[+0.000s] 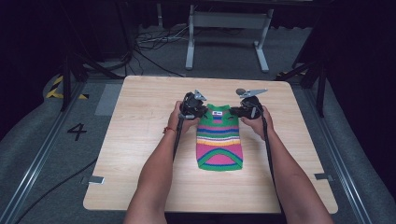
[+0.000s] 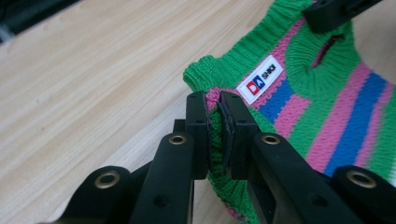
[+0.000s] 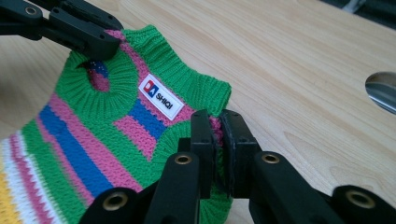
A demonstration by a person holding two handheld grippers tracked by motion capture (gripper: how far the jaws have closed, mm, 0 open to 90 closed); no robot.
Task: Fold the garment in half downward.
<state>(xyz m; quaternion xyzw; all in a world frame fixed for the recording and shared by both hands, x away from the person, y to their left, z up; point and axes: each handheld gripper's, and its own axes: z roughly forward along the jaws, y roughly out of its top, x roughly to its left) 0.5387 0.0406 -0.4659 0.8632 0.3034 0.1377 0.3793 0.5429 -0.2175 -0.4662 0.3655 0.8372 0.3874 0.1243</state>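
A small striped knitted sweater [image 1: 219, 142] in green, pink, blue, yellow and white lies flat in the middle of the wooden table [image 1: 140, 140], collar away from me. A white label [image 2: 260, 79] sits inside the collar. My left gripper [image 1: 198, 111] is shut on the sweater's left shoulder edge [image 2: 215, 126], with knit pinched between its jaws. At the right shoulder, my right gripper [image 1: 239, 111] is shut on the green and pink edge [image 3: 217, 140]. The other gripper's jaws [image 3: 88, 35] reach the far shoulder in the right gripper view.
The table's far edge lies a little beyond the collar. A round shiny metal spot [image 3: 383, 91] sits on the table right of the right gripper. Behind the table stand a grey metal frame [image 1: 229, 32] and floor cables [image 1: 154, 46].
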